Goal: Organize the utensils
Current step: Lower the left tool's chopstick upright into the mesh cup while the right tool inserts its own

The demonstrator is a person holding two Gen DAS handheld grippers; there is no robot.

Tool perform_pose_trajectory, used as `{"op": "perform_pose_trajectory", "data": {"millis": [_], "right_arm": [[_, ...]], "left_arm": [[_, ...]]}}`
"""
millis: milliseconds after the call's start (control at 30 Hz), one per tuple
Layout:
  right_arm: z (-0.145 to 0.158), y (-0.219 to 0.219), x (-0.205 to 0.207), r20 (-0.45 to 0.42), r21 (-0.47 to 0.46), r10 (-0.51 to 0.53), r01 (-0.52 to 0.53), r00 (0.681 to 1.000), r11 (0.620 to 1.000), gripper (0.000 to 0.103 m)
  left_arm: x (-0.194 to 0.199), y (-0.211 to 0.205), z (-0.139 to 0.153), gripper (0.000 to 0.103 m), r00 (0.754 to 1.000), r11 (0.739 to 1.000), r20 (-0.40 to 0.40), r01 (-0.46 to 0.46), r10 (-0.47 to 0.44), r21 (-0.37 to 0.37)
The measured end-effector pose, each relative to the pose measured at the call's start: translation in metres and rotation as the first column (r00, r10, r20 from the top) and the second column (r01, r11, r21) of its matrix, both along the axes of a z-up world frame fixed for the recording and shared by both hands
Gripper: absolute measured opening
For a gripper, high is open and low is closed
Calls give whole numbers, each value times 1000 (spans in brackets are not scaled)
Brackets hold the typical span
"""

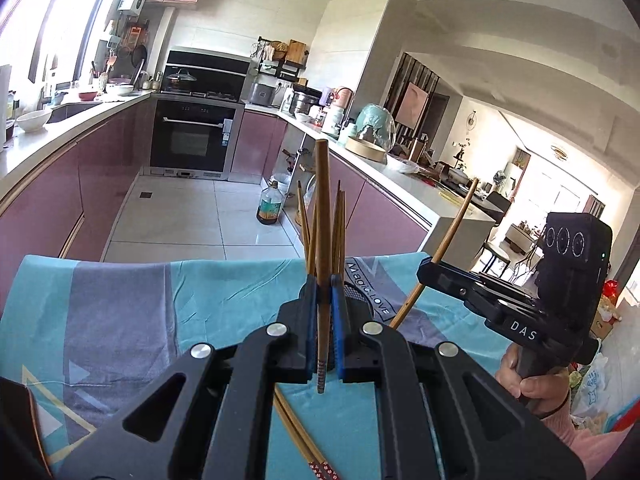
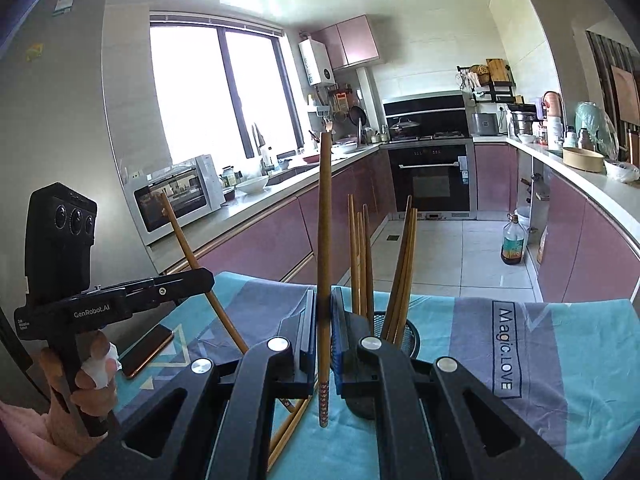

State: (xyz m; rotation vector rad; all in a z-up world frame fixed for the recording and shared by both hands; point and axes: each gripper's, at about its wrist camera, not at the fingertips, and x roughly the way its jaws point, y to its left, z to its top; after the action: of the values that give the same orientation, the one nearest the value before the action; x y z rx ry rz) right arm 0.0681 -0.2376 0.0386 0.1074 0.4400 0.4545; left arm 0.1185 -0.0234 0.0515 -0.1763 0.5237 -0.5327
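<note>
Kitchen, table under teal-and-grey patterned cloth | left gripper clamped on one upright brown wooden chopstick | right gripper clamped on another brown wooden chopstick | black mesh holder just beyond right gripper's fingers, holding several chopsticks upright | loose chopsticks on cloth beneath left gripper

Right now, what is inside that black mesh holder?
Several wooden chopsticks stand in the black mesh holder, fanning outward. Their lower ends and the holder's bottom are hidden behind the right gripper.
</note>
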Motion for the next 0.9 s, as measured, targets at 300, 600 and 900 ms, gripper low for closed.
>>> {"op": "perform_pose_trajectory", "data": {"millis": [300,600,900], "right_arm": [[24,-10,10,67,-3,-32,32,997,999,6],[25,-17,33,71,-28,-63,65,995,997,6],[4,-10,56,8,-65,-66,67,998,996,6]], "left_arm": [[16,-16,30,7,998,1000,64,3,-3,-12],[36,-33,35,7,997,1000,80,-11,10,7],[47,-55,18,7,1000,995,22,18,-20,97]]}}
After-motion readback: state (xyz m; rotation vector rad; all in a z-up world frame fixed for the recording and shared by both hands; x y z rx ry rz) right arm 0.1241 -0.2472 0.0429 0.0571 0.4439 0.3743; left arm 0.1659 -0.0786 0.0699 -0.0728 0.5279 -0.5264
